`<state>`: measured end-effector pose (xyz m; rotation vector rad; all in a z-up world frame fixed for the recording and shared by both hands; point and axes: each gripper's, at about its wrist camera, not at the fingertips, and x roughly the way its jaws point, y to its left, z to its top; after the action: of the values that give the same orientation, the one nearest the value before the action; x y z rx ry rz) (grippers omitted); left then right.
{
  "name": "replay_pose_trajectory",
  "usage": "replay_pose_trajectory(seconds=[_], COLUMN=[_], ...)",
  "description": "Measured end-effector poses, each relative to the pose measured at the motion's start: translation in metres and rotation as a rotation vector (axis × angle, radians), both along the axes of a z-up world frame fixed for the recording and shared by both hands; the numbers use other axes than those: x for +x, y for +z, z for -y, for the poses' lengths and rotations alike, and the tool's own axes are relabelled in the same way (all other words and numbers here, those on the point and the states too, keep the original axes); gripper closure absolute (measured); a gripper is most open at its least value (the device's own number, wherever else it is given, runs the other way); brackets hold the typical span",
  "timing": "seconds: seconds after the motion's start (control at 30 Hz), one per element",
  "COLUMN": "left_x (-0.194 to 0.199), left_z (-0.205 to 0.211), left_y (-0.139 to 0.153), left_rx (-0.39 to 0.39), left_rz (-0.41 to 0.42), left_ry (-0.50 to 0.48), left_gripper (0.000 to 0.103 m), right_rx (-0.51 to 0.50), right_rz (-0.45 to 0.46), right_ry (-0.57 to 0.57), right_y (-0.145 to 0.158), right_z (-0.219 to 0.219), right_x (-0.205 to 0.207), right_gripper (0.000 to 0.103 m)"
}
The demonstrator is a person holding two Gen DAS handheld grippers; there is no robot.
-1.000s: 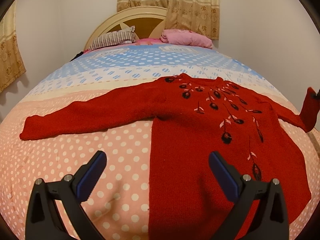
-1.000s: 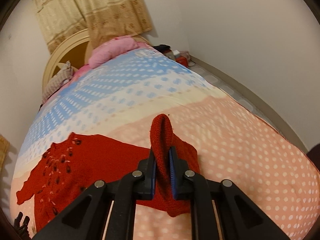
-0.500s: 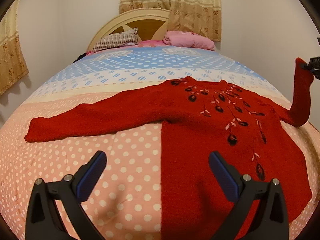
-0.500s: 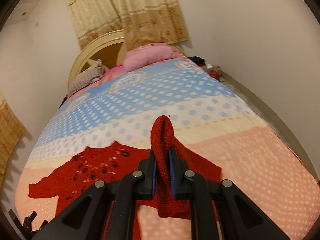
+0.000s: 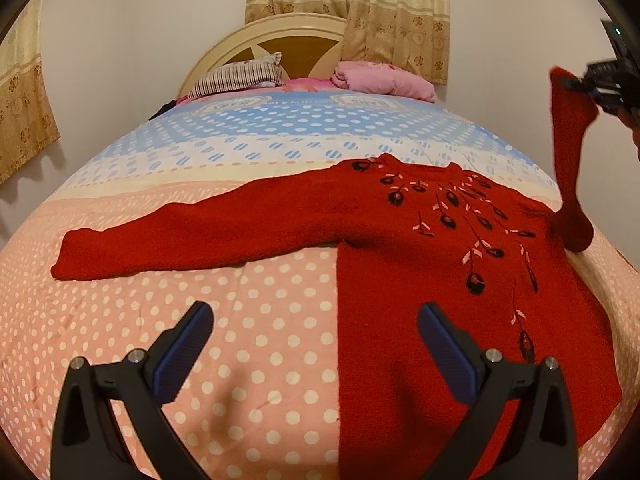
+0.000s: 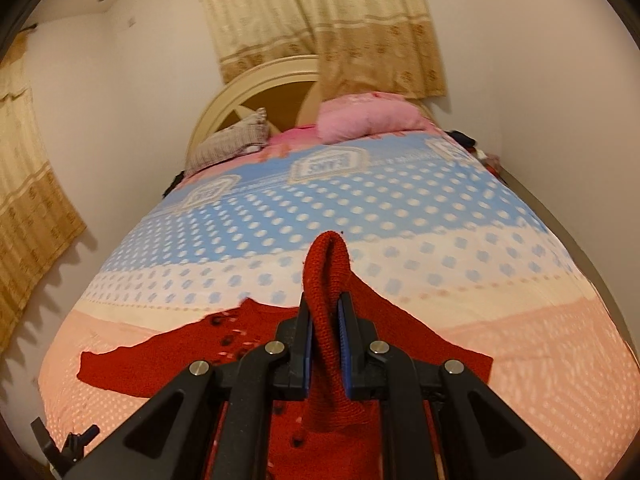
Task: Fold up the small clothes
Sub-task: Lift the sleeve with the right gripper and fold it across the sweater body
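Note:
A red knit sweater [image 5: 420,272] with dark embroidered flowers lies flat on the bed, its left sleeve [image 5: 180,236] stretched out to the left. My left gripper [image 5: 314,328] is open and empty, low over the bed near the sweater's lower left edge. My right gripper [image 6: 325,320] is shut on the cuff of the right sleeve [image 6: 326,276] and holds it high above the sweater. In the left wrist view that sleeve [image 5: 570,160] hangs upright from the right gripper [image 5: 600,86] at the far right.
The bed has a polka-dot cover [image 5: 248,340], pink near me and blue farther back. A striped pillow [image 5: 240,76] and a pink pillow [image 5: 384,80] lie by the headboard [image 5: 288,36]. Walls and curtains [image 5: 348,0] surround the bed.
My right gripper has lifted the right sleeve higher and carried it inward over the sweater's body. My left gripper has stayed open and nearly in place.

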<state>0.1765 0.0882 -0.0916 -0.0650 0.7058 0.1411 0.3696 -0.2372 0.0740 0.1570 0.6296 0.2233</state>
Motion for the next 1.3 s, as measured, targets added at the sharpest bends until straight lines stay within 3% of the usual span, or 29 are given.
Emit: replay_pose_trajectory(seconds=[0.2,0.37,0.6,0.73,0.8,0.83,0.87,0.9,0.93,1.23,1.3], left_x=[0.000,0.002,0.002,0.004,0.006,0.006,0.007,0.007,0.007,0.005,0.013], left_z=[-0.004,-0.008,-0.011,-0.012,-0.014,-0.015,-0.015,-0.014,-0.013,0.003,0.003], left_y=[0.000,-0.001,-0.003,-0.007,-0.011,-0.013,-0.014,-0.014,-0.015,-0.007,-0.005], left_rx=[-0.004,-0.022,-0.027,-0.031,-0.049,-0.052,-0.055,-0.053,-0.050,-0.095,-0.093], left_rz=[0.000,-0.004,-0.006,-0.016,-0.031,-0.034,-0.036,-0.039,-0.035,-0.004,-0.024], left_ry=[0.009,0.013,0.018,0.019,0.014,0.015,0.010,0.008,0.005,-0.082,-0.116], left_gripper=[0.000,0.000,0.000,0.000,0.000,0.000,0.000,0.000,0.000,0.000,0.005], right_rx=[-0.028,-0.036,-0.059,-0.024,-0.016,-0.020,-0.022,-0.022,-0.021,-0.043,-0.085], right_rz=[0.011,-0.007,-0.088,-0.144,-0.198,-0.220,-0.244,-0.251,-0.247,-0.182,-0.173], right_ry=[0.104,0.184,0.257,0.299,0.307,0.310,0.321,0.324,0.320,0.257,0.239], right_y=[-0.005,-0.031,-0.102,-0.143,-0.165,-0.173,-0.181,-0.185,-0.187,-0.163,-0.161], right_z=[-0.065,-0.123,-0.192,-0.212,-0.217,-0.217,-0.215,-0.213,-0.207,-0.126,-0.107], right_x=[0.008,0.013,0.025,0.031,0.035,0.035,0.033,0.031,0.027,-0.017,-0.024], right_gripper=[0.092,0.092,0.092,0.092,0.091,0.083,0.074,0.049,0.040,0.039,0.039])
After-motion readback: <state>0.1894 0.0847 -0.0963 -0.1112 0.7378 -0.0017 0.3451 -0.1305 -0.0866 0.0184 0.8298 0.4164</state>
